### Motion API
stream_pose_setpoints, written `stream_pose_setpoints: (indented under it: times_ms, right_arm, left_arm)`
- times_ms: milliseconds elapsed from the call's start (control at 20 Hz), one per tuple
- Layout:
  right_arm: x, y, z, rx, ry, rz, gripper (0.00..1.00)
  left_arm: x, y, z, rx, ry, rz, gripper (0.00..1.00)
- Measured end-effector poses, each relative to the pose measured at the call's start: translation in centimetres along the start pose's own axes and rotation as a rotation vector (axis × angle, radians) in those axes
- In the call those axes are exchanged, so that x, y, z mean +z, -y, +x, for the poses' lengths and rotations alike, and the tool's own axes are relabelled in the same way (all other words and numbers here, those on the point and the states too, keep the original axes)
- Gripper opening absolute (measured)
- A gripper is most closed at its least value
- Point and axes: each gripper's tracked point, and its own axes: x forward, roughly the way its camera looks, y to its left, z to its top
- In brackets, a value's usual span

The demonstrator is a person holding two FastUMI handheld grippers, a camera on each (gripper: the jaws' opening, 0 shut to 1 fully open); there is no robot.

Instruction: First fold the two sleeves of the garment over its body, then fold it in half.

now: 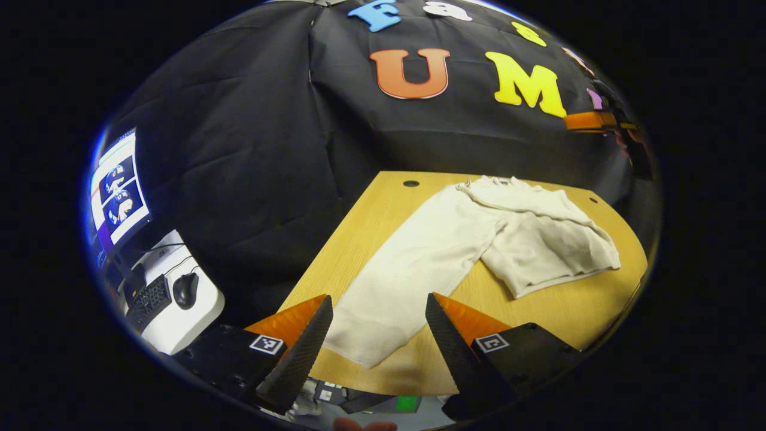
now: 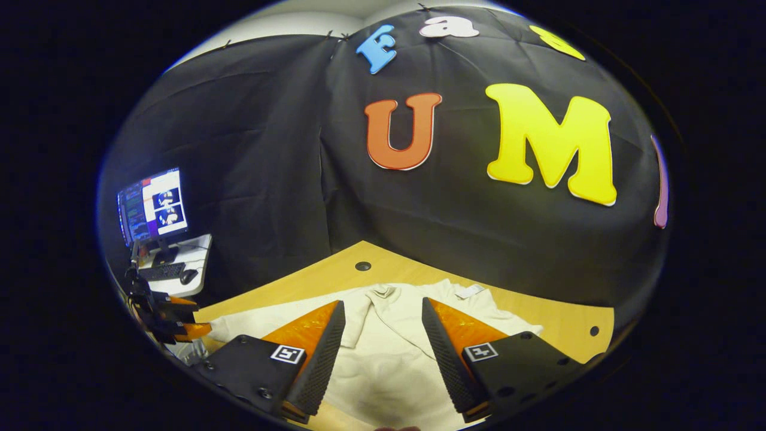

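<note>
Right now my left gripper (image 1: 379,311) hangs above the near left corner of the wooden table (image 1: 371,206), its 2 fingers spread wide with nothing between them. Seen between them in the left gripper view is the cuff end of the long left sleeve (image 1: 413,263), which lies flat and stretched out from the garment (image 1: 538,239) toward that near corner. The garment is cream-coloured and sits on the right half of the table, its body bunched and creased, its hem toward the near right edge and its collar toward the far edge by the black cloth wall. Neither finger touches the cloth; whether the tips are close above the sleeve or well above it I cannot tell.

My right gripper (image 2: 383,314) is also wide open and holds nothing. In the right gripper view it hovers over the garment's body, looking toward the far edge, with the collar (image 2: 383,292) just beyond the gap between the fingers and a small white tag (image 2: 468,291) lying by the neckline. 1 round hole (image 2: 362,266) shows in the tabletop near the far edge.

Off the table's left side stands a white desk (image 1: 179,317) with a lit monitor (image 1: 118,193), a keyboard (image 1: 148,301) and a mouse (image 1: 185,289).
</note>
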Motion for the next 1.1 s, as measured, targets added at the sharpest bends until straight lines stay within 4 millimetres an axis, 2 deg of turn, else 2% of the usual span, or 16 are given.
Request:
stream_pose_setpoints:
  times_ms: [150, 350, 450, 500, 550, 700, 800, 900, 1000, 1050, 1100]
  right_arm:
    - [0.4, -1.7, -1.5, 0.03, 0.013, -0.044, 0.81]
    - [-0.1, -2.7, -3.3, 0.04, -0.008, -0.122, 0.81]
    - [0.0, -3.1, -3.2, 0.042, -0.002, -0.153, 0.8]
    - [0.2, -3.5, -3.4, 0.046, 0.001, -0.15, 0.81]
    - [0.2, -3.8, -3.6, 0.048, 0.002, -0.143, 0.81]
    - [0.5, -3.8, -3.6, 0.048, 0.005, -0.132, 0.81]
    - [0.8, -4.0, -3.9, 0.051, 0.014, -0.128, 0.81]
    - [0.8, -3.9, -3.9, 0.049, 0.016, -0.104, 0.81]
    - [0.5, -3.6, -3.7, 0.037, 0.008, -0.084, 0.81]
    - [0.3, -3.4, -3.7, 0.032, 0.006, -0.078, 0.81]
    - [0.3, -3.1, -3.8, 0.025, 0.004, -0.073, 0.81]
  left_arm:
    - [-1.9, -1.8, 1.5, 0.02, -0.041, -0.024, 1.0]
    - [-4.9, -2.2, 3.9, -0.021, -0.143, -0.035, 1.0]
    - [-5.8, -2.0, 4.3, -0.067, -0.179, -0.035, 0.92]
    - [-5.6, -2.0, 4.4, -0.084, -0.169, -0.032, 0.94]
    - [-5.8, -1.9, 4.3, -0.1, -0.179, -0.029, 0.87]
    - [-6.0, -2.2, 4.3, -0.128, -0.191, -0.019, 0.84]
    - [-6.1, -2.2, 4.3, -0.139, -0.221, -0.003, 0.72]
    - [-5.9, -1.3, 4.3, -0.173, -0.244, 0.023, 0.7]
    - [-5.6, -0.8, 4.8, -0.169, -0.238, 0.069, 0.44]
    - [-5.5, -0.9, 4.6, -0.166, -0.235, 0.081, 0.16]
    - [-5.4, -0.9, 4.5, -0.166, -0.235, 0.078, 0.15]
